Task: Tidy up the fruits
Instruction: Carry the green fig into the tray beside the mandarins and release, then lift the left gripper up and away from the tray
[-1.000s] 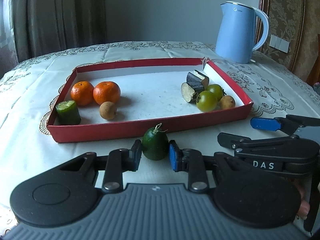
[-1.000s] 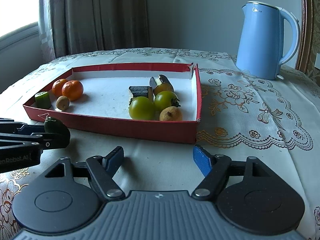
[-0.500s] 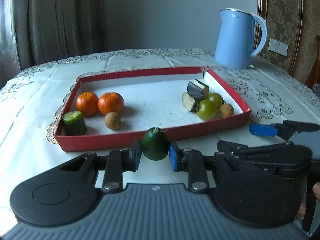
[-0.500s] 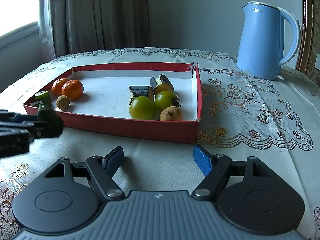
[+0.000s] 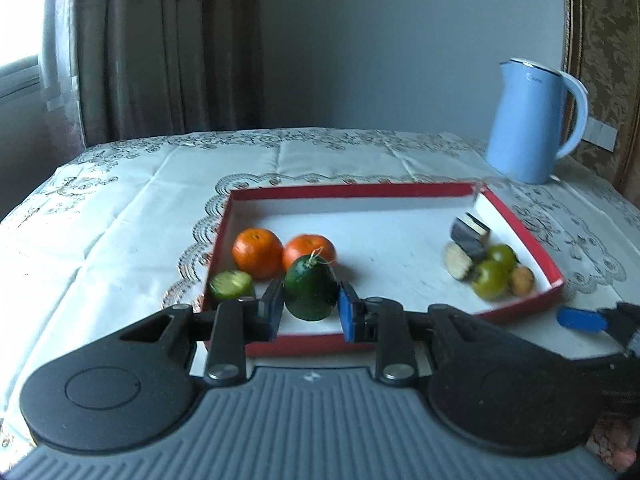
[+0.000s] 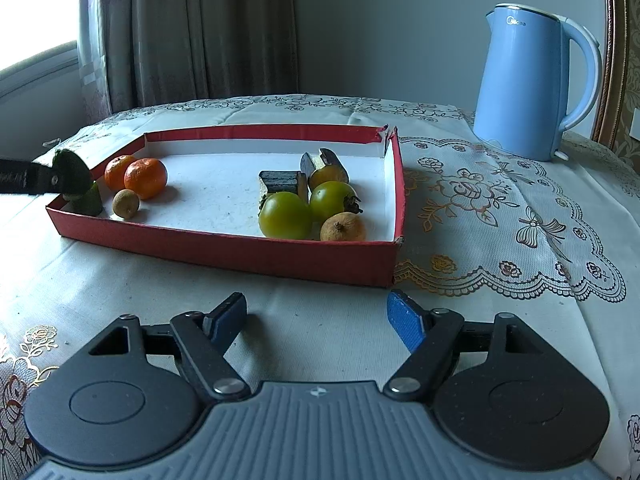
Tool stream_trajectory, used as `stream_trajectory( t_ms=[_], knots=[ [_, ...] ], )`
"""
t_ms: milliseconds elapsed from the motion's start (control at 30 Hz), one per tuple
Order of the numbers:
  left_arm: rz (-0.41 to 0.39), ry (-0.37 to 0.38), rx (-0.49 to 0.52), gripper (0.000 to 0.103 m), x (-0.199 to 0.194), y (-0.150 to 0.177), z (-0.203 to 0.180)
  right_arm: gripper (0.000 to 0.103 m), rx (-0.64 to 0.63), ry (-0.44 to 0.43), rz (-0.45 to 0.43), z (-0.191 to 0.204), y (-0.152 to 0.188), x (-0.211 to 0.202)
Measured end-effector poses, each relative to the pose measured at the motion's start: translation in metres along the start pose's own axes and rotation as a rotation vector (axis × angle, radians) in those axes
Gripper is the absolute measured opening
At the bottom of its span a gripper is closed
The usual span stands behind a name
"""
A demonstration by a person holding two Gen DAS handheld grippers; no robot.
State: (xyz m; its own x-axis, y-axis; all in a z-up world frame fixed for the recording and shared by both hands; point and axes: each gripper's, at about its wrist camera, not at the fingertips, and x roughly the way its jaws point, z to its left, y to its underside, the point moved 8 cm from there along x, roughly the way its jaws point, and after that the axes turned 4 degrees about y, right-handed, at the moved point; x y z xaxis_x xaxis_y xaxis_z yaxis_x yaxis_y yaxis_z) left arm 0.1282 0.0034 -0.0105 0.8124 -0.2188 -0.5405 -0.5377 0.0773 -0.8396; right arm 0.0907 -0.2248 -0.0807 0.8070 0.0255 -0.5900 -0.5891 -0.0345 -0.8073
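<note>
My left gripper (image 5: 310, 306) is shut on a dark green round fruit (image 5: 311, 293) with a short stem and holds it in the air above the left front corner of the red tray (image 5: 348, 190). The held fruit also shows at the far left of the right wrist view (image 6: 71, 174). In the tray's left part lie two oranges (image 5: 257, 252), a cut cucumber piece (image 5: 231, 284) and a small brown fruit (image 6: 125, 203). At its right lie two green tomatoes (image 6: 285, 215), eggplant pieces (image 6: 282, 182) and another brown fruit (image 6: 343, 227). My right gripper (image 6: 316, 318) is open and empty over the cloth before the tray.
A blue electric kettle (image 6: 528, 88) stands at the back right on the lace tablecloth (image 6: 500, 208). Curtains hang behind the table and a window is at the left. A patterned chair back (image 5: 604, 60) stands at the right.
My left gripper has risen and moved forward and left with the green fruit, from in front of the tray to above its left front corner. My right gripper has stayed still.
</note>
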Motion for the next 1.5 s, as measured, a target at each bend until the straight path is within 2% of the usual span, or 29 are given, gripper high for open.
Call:
stream_trajectory(
  t_ms=[200, 533, 1500],
  knots=[
    [0.023, -0.035, -0.003, 0.026, 0.021, -0.001, 0.011, 0.077, 0.0, 0.0, 0.0, 0.0, 0.0, 0.0],
    [0.046, -0.041, -0.011, 0.026, 0.041, 0.004, 0.017, 0.078, -0.001, 0.0, 0.0, 0.0, 0.0, 0.0],
    [0.023, -0.029, -0.003, 0.028, 0.039, 0.006, 0.019, 0.079, -0.002, 0.001, 0.001, 0.001, 0.0, 0.0]
  ],
)
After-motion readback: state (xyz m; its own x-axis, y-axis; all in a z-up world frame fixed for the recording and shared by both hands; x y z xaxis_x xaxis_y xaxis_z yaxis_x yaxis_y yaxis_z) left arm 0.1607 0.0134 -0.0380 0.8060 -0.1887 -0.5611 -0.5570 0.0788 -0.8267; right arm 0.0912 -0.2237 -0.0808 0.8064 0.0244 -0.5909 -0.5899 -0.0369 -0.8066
